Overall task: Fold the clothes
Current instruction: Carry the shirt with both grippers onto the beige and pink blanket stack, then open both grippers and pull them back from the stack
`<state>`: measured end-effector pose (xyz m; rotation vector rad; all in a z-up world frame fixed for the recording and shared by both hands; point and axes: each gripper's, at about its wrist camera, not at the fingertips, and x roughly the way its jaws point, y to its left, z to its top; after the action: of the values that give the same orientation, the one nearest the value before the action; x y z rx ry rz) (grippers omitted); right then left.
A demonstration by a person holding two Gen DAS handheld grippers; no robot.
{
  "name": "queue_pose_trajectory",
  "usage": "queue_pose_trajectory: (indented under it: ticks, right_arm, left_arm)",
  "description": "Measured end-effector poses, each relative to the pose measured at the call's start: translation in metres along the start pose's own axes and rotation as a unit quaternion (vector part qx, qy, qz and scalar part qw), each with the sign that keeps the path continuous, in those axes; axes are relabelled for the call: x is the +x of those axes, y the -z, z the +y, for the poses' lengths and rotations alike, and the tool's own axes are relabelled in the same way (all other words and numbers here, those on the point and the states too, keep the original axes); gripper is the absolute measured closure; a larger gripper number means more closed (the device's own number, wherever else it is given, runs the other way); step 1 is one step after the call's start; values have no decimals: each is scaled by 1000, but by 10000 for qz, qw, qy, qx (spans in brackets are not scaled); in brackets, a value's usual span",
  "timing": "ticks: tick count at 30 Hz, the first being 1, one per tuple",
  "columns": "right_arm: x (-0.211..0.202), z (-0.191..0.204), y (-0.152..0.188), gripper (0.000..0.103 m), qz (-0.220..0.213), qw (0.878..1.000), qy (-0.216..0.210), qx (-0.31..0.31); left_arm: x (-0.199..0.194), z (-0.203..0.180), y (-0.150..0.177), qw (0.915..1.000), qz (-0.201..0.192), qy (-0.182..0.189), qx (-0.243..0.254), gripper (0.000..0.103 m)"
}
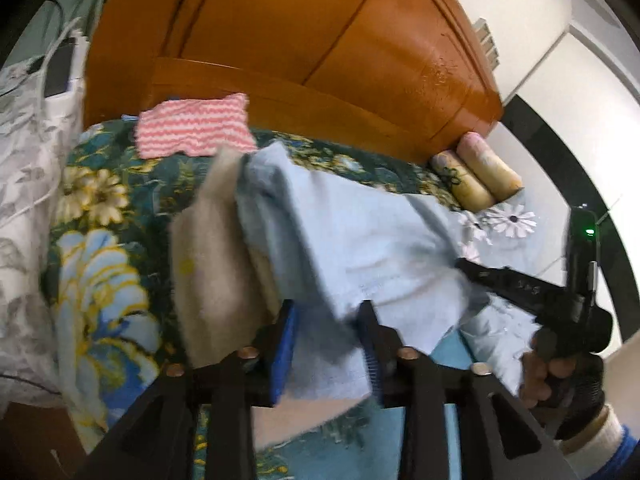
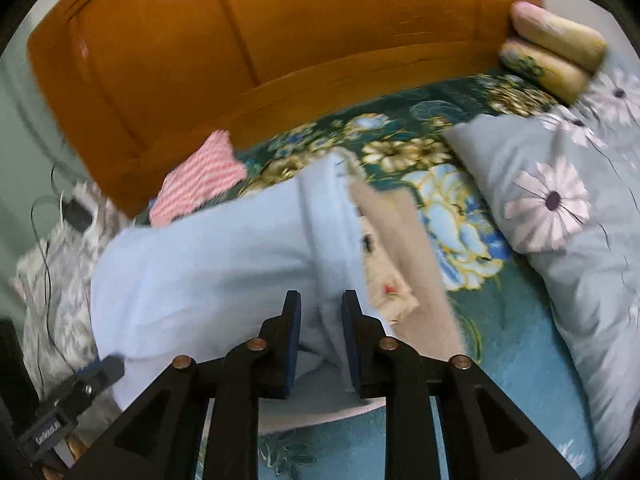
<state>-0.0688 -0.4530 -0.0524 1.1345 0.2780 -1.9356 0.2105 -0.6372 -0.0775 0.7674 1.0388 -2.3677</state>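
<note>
Soft pale-blue fleece garment [image 1: 360,240] with beige plush lining [image 1: 212,264], bunched and lifted off the floral bedspread, pink-and-white striped knitted cloth [image 1: 192,128] lying flat near the headboard

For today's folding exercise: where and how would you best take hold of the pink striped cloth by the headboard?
Grip the pink striped cloth at a near corner, coming from the bed side: it lies flat against the wooden headboard, which blocks the far edge.

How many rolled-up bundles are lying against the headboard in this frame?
2. Both rolled bundles lie side by side where the wooden headboard ends: the pinkish roll closest to the wood, the floral roll touching it on the bedspread side. Cloth could hide others.
</note>
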Motion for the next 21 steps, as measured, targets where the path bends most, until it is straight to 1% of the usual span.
queue_pose_trajectory:
  ticks: [1, 2, 3, 4, 6, 8, 10, 12, 14, 16, 18, 19, 20, 21]
  right_arm:
    - [-3, -6, 1, 75, -61, 9997, 215, 71]
    - [-6, -13, 1, 73, -106, 9991, 379, 164]
    - [-7, -20, 5, 69, -99, 9988, 398, 264]
    - [-7, -18, 12, 69, -70, 9990, 375, 245]
    - [-7, -16, 26, 69, -10, 9992, 329, 207]
    - [-8, -13, 41, 69, 49, 9994, 282, 168]
    - [-8, -11, 55, 68, 109, 9996, 236, 130]
    - [-8, -8, 70, 67, 169, 9996, 189, 92]
    - [-8, -5, 84, 64, 228, 9996, 142, 53]
    - [-9, -3, 99, 58, 288, 9995, 96, 15]
    - [-3, 0, 110, 54, 372, 9993, 29, 55]
    - [1, 1, 116, 53, 411, 9991, 5, 108]
    - [4, 1, 121, 53, 416, 9990, 1, 187]
    - [5, 1, 125, 48, 395, 9989, -41, 262]
  left_arm:
    - [-3, 2, 5, 10000, -15, 21, -85, 56]
    - [-5, 4, 9, 9998, -31, 43, -170, 56]
    - [-8, 6, 14, 9996, -46, 64, -255, 56]
    - [-11, 7, 18, 9995, -80, 56, -292, 56]
    - [-18, 2, 29, 9996, -164, -69, -218, 55]
    - [-24, 1, 42, 9994, -170, -187, -219, 55]
    - [-26, 0, 56, 9993, -155, -170, -282, 55]
    - [-23, -3, 66, 9996, -90, -129, -234, 51]
    - [-19, -7, 73, 9998, -19, -196, -100, 49]
    - [-13, -11, 79, 9996, 58, -262, -9, 44]
    - [-9, -14, 84, 9994, 112, -326, 45, 32]
    - [-7, -14, 87, 9992, 94, -388, 61, 29]
    - [-7, -15, 90, 9990, 65, -445, 82, 23]
    - [-6, -15, 92, 9987, 21, -493, 109, 21]
